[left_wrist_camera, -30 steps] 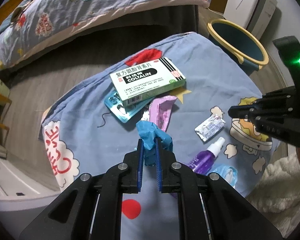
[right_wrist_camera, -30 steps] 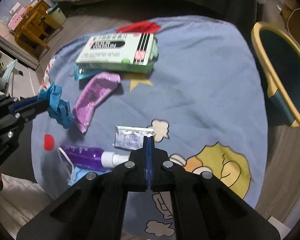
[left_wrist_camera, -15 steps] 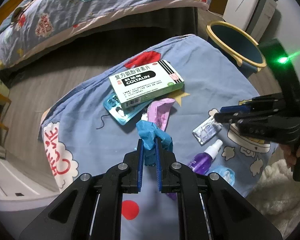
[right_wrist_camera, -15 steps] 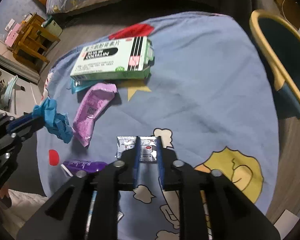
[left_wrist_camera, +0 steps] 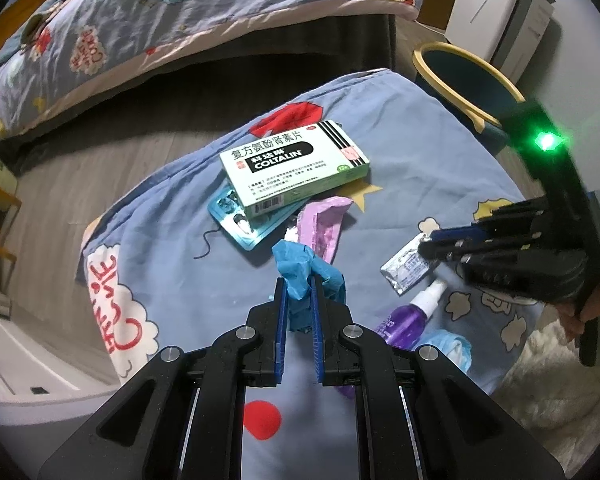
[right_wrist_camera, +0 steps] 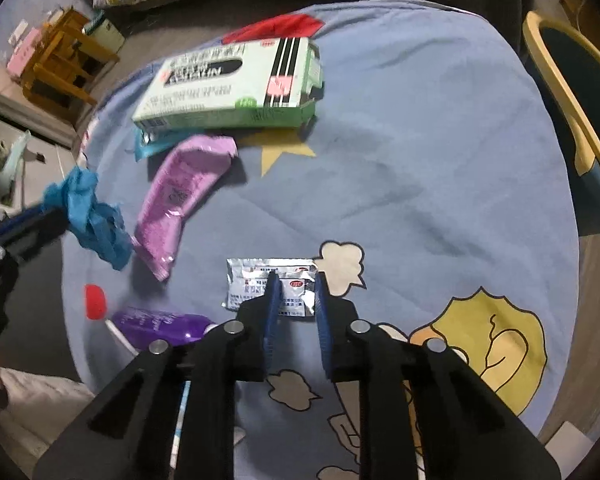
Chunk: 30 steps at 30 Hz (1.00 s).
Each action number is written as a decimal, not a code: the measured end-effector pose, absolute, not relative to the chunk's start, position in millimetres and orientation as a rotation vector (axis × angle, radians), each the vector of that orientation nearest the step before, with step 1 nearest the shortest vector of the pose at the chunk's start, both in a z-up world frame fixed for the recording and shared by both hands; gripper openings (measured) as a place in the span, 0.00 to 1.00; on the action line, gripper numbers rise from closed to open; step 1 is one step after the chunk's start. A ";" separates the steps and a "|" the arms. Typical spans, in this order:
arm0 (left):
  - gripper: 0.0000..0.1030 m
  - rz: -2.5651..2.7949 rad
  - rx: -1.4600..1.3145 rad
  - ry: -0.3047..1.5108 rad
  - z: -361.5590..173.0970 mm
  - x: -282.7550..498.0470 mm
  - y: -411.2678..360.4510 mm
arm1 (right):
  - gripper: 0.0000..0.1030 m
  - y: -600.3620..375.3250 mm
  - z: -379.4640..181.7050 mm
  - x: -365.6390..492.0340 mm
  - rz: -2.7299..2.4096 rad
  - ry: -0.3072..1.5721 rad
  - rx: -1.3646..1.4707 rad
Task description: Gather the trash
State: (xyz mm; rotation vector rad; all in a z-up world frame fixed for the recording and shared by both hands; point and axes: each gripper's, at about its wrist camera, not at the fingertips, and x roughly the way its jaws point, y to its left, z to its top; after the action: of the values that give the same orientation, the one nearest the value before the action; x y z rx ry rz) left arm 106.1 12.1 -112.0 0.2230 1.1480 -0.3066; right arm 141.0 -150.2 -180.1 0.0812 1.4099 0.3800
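Note:
My left gripper (left_wrist_camera: pixel 298 280) is shut on a crumpled blue glove (left_wrist_camera: pixel 300 264), held just above the blue cartoon blanket (left_wrist_camera: pixel 420 148). From the right wrist view the glove (right_wrist_camera: pixel 88 212) hangs at the left. My right gripper (right_wrist_camera: pixel 296 276) points down at a silver sachet (right_wrist_camera: pixel 252 280) lying flat on the blanket. Its jaws are closing, with the sachet's right half between the fingertips and a gap still showing. In the left wrist view the right gripper (left_wrist_camera: pixel 428 242) touches the sachet (left_wrist_camera: pixel 406 270) at its upper right corner.
A green-and-white medicine box (left_wrist_camera: pixel 292 164) lies on a teal blister pack (left_wrist_camera: pixel 236 224), with a purple pouch (left_wrist_camera: pixel 324 224) beside them. A purple spray bottle (left_wrist_camera: pixel 408 316) and a blue face mask (left_wrist_camera: pixel 444 344) lie nearer. A yellow-rimmed bin (left_wrist_camera: pixel 460 76) stands beyond the blanket.
My right gripper came down onto the silver sachet and its jaws went from shut to apart around it. The left gripper kept still with the blue glove.

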 end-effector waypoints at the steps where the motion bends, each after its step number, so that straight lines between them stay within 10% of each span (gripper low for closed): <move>1: 0.12 -0.304 0.221 1.146 -111.4 106.0 12.9 | 0.04 -152.1 -176.7 141.9 0.385 1.401 0.100; 14: 0.12 -0.291 0.212 1.139 -108.4 107.6 13.4 | 0.01 -157.0 -152.6 145.4 0.426 1.353 0.125; 18: 0.12 -0.283 0.212 1.138 -108.4 108.8 15.9 | 0.53 -143.0 -165.6 137.8 0.422 1.389 0.055; 30: 0.12 -0.262 0.181 1.139 -106.7 109.0 31.2 | 0.54 -106.2 -189.2 121.1 0.407 1.388 -0.228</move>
State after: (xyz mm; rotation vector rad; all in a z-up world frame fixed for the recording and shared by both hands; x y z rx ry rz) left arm 109.0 31.2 -106.7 0.1805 1.1390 -0.2623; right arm 121.1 -106.2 -189.2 -0.2278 1.3885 0.4073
